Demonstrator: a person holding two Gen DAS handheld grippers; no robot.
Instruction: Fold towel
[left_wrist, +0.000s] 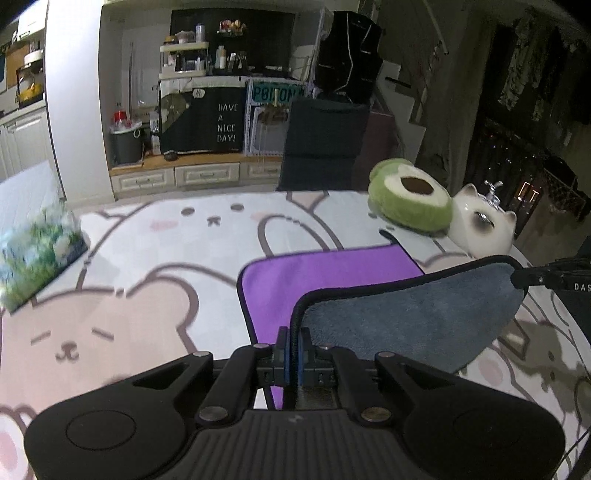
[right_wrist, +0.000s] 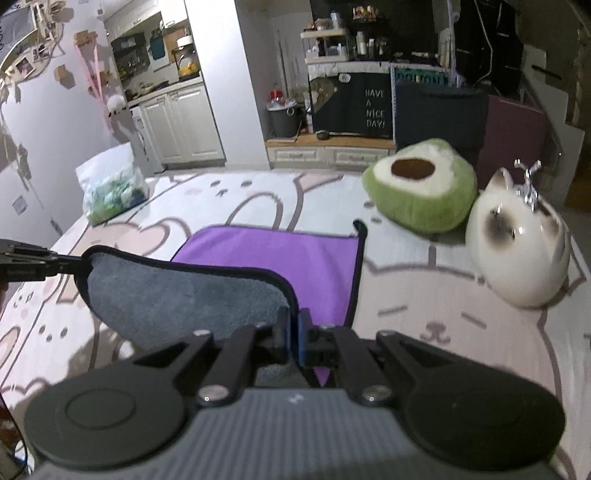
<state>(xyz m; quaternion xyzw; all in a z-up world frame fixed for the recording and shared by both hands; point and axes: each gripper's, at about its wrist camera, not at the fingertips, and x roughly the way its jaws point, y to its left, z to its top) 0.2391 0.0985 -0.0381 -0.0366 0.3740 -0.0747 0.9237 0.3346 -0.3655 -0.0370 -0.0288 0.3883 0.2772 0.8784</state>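
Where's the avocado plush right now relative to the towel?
In both wrist views the avocado plush sits on the mat beyond the towel's far right corner, apart from it and right beside the white cat-shaped ornament.

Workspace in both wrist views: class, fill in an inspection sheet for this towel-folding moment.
Surface: mat printed with cartoon animals.
Job's things: towel, purple side up, near edge lifted showing grey underside.
Clutter: avocado cushion, cat-shaped jar, bag.
Grippers: left tool and right tool each shut on a towel corner.
Cables: nothing seen.
Surroundings: cabinet cover reading HAVE A NICE DAY, bin.
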